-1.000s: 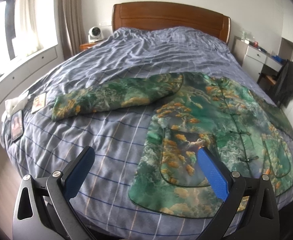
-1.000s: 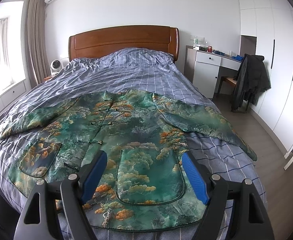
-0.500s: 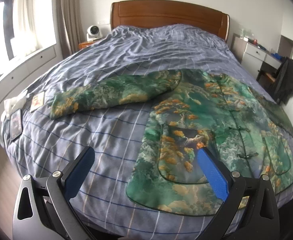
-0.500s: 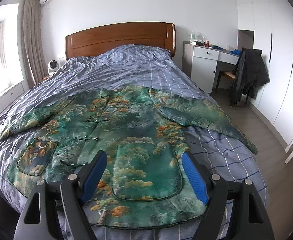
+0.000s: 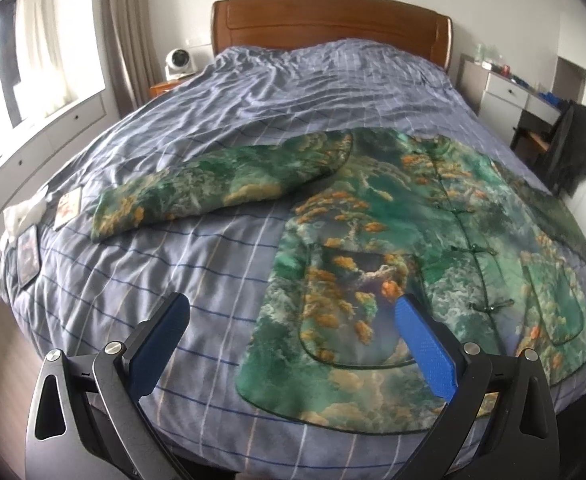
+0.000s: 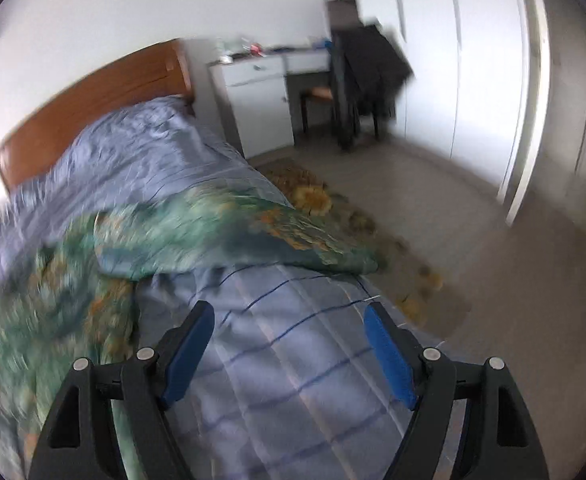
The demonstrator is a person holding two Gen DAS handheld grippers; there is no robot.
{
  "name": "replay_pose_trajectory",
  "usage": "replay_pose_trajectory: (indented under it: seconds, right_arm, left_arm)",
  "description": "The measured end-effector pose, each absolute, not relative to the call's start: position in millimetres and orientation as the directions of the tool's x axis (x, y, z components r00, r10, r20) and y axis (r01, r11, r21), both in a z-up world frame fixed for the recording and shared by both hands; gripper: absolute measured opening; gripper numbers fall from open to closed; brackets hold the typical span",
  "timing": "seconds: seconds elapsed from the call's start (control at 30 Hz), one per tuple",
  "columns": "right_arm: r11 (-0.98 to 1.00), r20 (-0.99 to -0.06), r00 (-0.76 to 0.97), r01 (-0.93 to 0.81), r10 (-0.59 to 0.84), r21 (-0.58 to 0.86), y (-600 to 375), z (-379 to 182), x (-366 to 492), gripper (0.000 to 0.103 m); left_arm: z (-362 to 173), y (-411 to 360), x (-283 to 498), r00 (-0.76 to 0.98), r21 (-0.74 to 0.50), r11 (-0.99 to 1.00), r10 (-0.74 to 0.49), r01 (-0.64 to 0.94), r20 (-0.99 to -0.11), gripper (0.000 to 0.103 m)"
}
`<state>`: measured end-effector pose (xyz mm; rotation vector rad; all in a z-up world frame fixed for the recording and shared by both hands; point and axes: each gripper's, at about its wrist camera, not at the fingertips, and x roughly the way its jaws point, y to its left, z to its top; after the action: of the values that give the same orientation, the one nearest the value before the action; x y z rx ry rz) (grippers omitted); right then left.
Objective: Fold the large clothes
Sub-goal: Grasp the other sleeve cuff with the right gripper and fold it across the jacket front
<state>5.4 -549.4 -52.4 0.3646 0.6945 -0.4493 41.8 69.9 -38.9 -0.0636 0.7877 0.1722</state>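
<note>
On the bed (image 5: 221, 280), the jacket (image 5: 393, 248) lies flat; left gripper (image 5: 293, 320) and right gripper (image 6: 289, 332) gape, empty.

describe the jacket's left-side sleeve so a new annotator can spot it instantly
Start at the big bed with the blue checked cover. A green and orange printed jacket lies flat on it, buttons up. The sleeve is the long arm reaching left toward the window, ending near some cards; the other sleeve points toward the wardrobe side.
</note>
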Motion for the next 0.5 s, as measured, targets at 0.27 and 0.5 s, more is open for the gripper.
replay_pose_trajectory:
  seconds: [0.27,0.5]
  right_arm:
    - [0.464,-0.695,0.717,0.602,0.044,0.650,-668.6,-144.1,68.0,0.079]
    - [0.193,-0.655,0.755,0.643,-0.002,0.741,-699.6,-201.7,99.7,0.064]
  left_arm:
    - [-35.0,51.3,47.5,0.686,0.066,0.987,0.151,-0.149,-0.712,0.102]
    - [-40.0,51.9,54.5,0.658,0.072,0.982,0.169,-0.172,-0.734,0.102]
